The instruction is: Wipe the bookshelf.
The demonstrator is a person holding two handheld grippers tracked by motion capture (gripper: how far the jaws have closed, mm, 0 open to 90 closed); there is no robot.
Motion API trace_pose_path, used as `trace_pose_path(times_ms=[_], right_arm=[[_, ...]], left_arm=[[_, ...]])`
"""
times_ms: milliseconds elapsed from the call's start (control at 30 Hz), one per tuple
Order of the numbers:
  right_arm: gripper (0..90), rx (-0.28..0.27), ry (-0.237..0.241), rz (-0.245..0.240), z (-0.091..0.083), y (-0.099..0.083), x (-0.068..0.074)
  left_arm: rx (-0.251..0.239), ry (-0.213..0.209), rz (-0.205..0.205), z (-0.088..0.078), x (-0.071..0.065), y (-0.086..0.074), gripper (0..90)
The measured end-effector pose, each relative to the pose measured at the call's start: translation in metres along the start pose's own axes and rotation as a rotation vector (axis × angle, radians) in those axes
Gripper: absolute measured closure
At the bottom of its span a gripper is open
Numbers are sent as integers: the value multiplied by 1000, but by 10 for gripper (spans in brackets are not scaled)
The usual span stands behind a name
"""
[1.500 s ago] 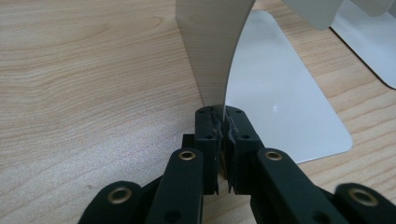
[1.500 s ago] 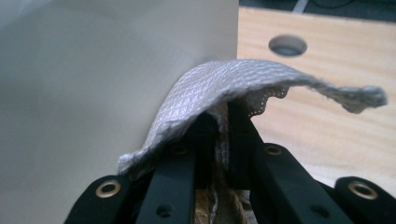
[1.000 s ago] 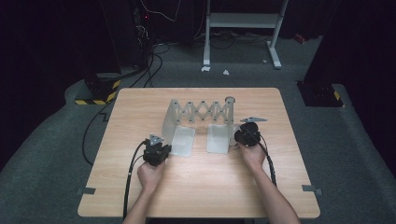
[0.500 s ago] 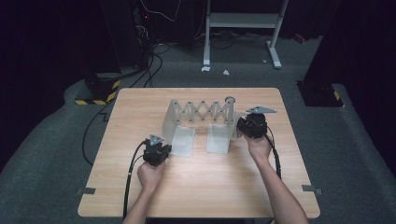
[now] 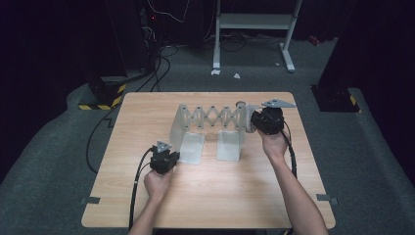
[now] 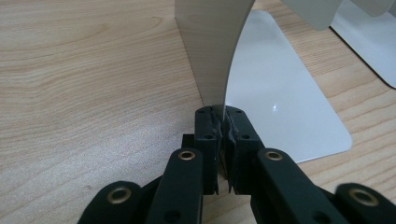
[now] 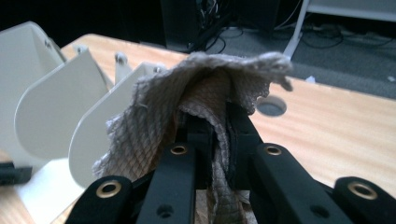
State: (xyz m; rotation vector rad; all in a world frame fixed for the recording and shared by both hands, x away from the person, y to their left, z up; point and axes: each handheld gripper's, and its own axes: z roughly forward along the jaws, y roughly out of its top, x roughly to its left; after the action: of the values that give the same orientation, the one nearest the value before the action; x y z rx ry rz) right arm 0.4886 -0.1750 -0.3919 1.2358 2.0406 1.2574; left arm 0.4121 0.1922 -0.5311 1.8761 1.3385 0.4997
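Left gripper (image 5: 163, 161) sits nearest the person, its jaws pinched tight on the lower edge of the near upright panel of the expanding bookend rack (image 5: 208, 131). In the left gripper view the thin pale plate (image 6: 212, 51) runs straight into the gap between the black pads and flares upward, with its flat foot (image 6: 280, 102) lying on the wooden table (image 6: 84, 79) just beside it. That sheet looks like stiff, smooth metal: light, not fragile, but slick, so I would judge an edge grip like this one good for steadying the rack and poor for lifting it.

Farther back, at the rack's far right end, the right gripper (image 5: 266, 121) is clamped on a cloth (image 7: 205, 98), a grey-brown woven rag bunched over its jaws. The fabric is soft and limp, it drapes and folds over the tips, and its weave should give plenty of friction. Held by a gathered wad as it is, it seems unlikely to slip free, though loose corners could snag on the rivets of the scissor links (image 5: 215, 116). The rack's curved dividers (image 7: 51, 116) stand just beside the cloth, apart from it as far as I can tell. For wiping, pressing the padded bunch flat against a panel looks like the sensible contact.
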Motion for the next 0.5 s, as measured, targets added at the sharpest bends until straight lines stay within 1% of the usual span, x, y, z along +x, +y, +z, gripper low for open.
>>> trace_pose_path(times_ms=[100, 133, 167, 200, 233, 300, 400, 500], right_arm=[[829, -5, -4, -5, 2, 7, -2], [829, -5, -4, -5, 2, 7, -2], [828, -11, -3, -1, 3, 9, -3], [828, -13, -1, 13, 4, 11, -5], [829, -8, -2, 16, 6, 12, -6], [828, 2, -10, 4, 11, 12, -6], [829, 15, -13, 18, 18, 10, -9], [829, 44, -19, 26, 27, 5, -11]], left_arm=[[0, 0, 0, 0, 0, 0, 842], [0, 0, 0, 0, 0, 0, 842], [0, 0, 0, 0, 0, 0, 842], [0, 0, 0, 0, 0, 0, 842], [1, -1, 1, 0, 0, 0, 842], [2, -1, 1, 0, 0, 0, 842], [1, -2, -1, 0, 0, 0, 842], [1, -2, -1, 0, 0, 0, 842]])
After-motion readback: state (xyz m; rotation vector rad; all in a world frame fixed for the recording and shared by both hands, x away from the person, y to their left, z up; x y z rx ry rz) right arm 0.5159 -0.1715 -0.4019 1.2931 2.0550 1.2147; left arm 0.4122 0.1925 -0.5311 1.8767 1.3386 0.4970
